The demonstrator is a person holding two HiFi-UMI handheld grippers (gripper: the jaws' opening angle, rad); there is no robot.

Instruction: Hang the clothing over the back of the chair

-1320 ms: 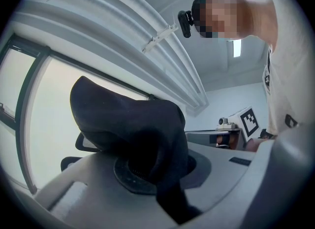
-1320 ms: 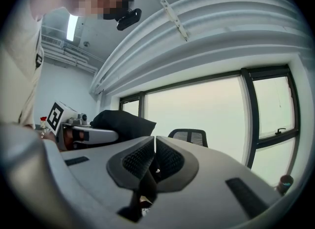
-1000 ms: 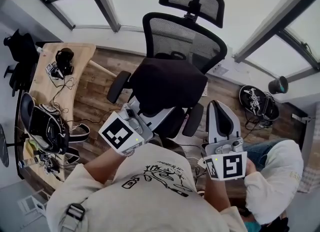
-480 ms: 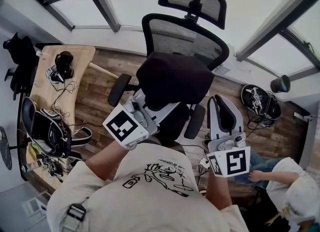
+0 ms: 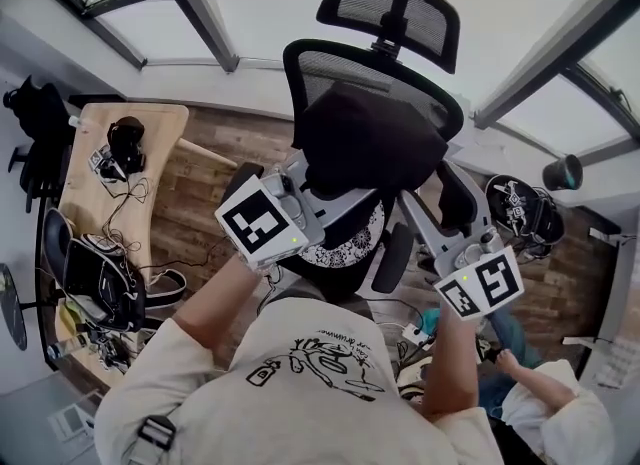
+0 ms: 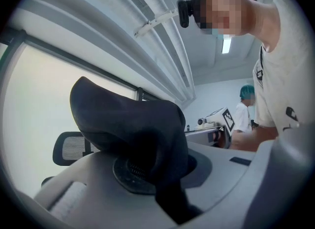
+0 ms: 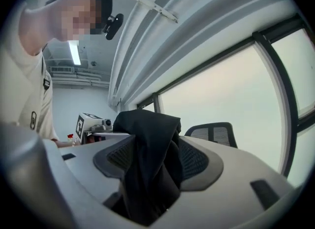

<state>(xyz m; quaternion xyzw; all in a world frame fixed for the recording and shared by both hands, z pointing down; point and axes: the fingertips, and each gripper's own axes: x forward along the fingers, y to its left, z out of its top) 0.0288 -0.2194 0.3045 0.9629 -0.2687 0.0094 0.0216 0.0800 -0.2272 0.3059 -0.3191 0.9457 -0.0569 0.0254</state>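
Note:
The black clothing (image 5: 370,143) hangs bunched between my two grippers, in front of the lower mesh of the chair back (image 5: 330,73) and below the headrest (image 5: 390,3). My left gripper (image 5: 312,175) is shut on the clothing's left end; in the left gripper view the clothing (image 6: 133,124) drapes over its pad. My right gripper (image 5: 450,203) holds the right end. Its jaws have just been opening, and in the right gripper view the clothing (image 7: 147,164) still lies loose between the parted pads. Both grippers point level at the chair.
A wooden desk (image 5: 100,153) with headphones, cables and a black bag (image 5: 95,263) stands at the left. A round black device (image 5: 520,203) lies on the floor at the right. Another person (image 5: 540,403) is at the lower right. Slanted window frames rise behind the chair.
Both grippers have carried the clothing away from me, from over the seat up against the chair back. The right gripper has swung left toward the chair. The person at the lower right has shifted.

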